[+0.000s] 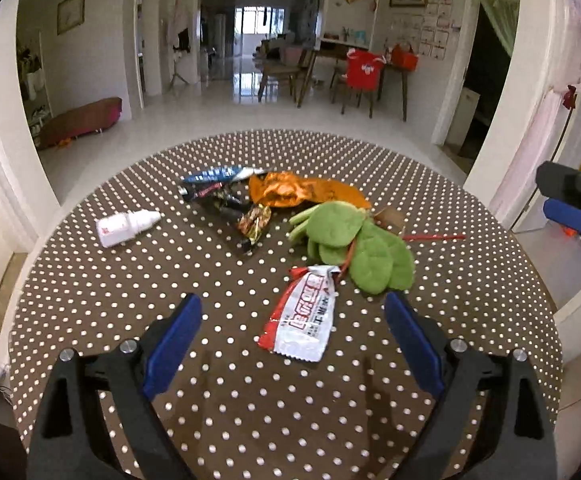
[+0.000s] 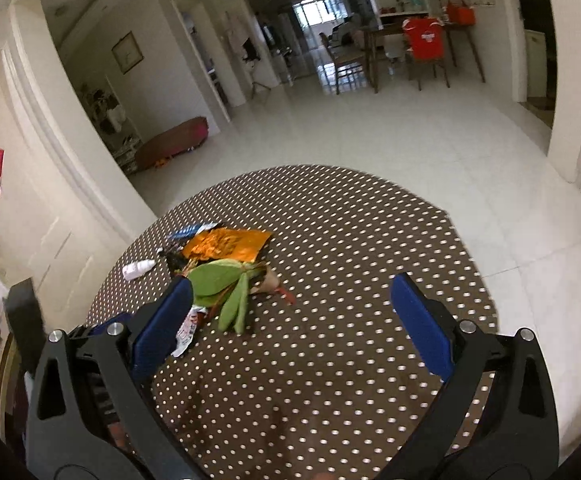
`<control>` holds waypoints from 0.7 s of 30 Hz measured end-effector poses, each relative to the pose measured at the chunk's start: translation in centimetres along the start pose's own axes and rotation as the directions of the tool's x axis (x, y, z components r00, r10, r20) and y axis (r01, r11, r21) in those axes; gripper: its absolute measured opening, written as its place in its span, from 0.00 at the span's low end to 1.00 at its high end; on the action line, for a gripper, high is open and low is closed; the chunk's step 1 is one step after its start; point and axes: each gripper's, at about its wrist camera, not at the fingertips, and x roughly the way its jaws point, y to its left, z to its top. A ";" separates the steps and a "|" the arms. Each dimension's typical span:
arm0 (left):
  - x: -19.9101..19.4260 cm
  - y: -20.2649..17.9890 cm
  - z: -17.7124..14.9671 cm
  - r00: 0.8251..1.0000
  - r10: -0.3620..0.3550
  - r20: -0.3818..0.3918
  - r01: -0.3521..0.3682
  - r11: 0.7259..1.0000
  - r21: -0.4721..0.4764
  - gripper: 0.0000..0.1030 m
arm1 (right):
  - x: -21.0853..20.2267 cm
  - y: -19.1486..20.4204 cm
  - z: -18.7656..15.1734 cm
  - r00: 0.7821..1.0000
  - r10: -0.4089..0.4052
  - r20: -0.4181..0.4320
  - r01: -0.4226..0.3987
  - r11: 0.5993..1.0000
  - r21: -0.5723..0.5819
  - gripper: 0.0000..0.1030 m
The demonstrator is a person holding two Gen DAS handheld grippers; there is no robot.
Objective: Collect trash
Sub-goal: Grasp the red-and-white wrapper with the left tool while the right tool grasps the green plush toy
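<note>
On the dotted table [image 1: 130, 280] we find the trash in one loose cluster: a red-and-white sachet [image 1: 304, 316], green leaves [image 1: 358, 248], an orange wrapper [image 1: 298, 190], dark wrappers [image 1: 226, 196] and a small white bottle [image 1: 124, 224] lying apart to the left. We hold the left gripper [image 1: 292, 344] above the near part of the table, its blue pads spread wide and empty. The sachet lies just ahead of it, between the lines of the two fingers, its long axis running roughly away from us with a slight tilt, so it sits nearly in line with the opening. We judge the left gripper the nearer tool and the sachet its likely first pick; a flat foil piece may slide under the pads. Our right gripper [image 2: 290, 308] is likewise spread and holds nothing; from its view the cluster lies ahead and to the left, with the leaves [image 2: 218, 280] beside its left pad and the sachet [image 2: 188, 328] largely hidden behind that pad. The left view alone shows the sachet whole and the right gripper at its right edge; the right view alone shows bare table ahead. No bin appears in either view.
</note>
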 end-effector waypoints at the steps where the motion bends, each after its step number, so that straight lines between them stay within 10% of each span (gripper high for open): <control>1: 0.5 0.1 0.2 1.000 -0.005 -0.009 0.005 1.000 0.003 0.87 | 0.5 0.3 0.0 1.000 0.001 -0.007 -0.002 1.000 -0.008 0.94; 3: 1.1 -0.2 0.5 0.999 -0.018 -0.032 0.019 1.000 0.018 0.86 | 1.0 0.5 -0.3 1.000 0.002 -0.017 -0.002 1.000 -0.016 0.94; 9: 3.1 -0.2 0.6 0.994 -0.045 -0.099 0.050 0.998 0.048 0.34 | 4.3 2.7 -0.1 0.997 0.019 -0.069 -0.023 0.998 -0.064 0.94; 21: 0.3 5.0 -1.2 0.997 -0.066 -0.050 0.060 0.992 -0.113 0.29 | 14.9 7.7 -2.2 0.981 -0.042 -0.190 0.011 0.987 -0.159 0.87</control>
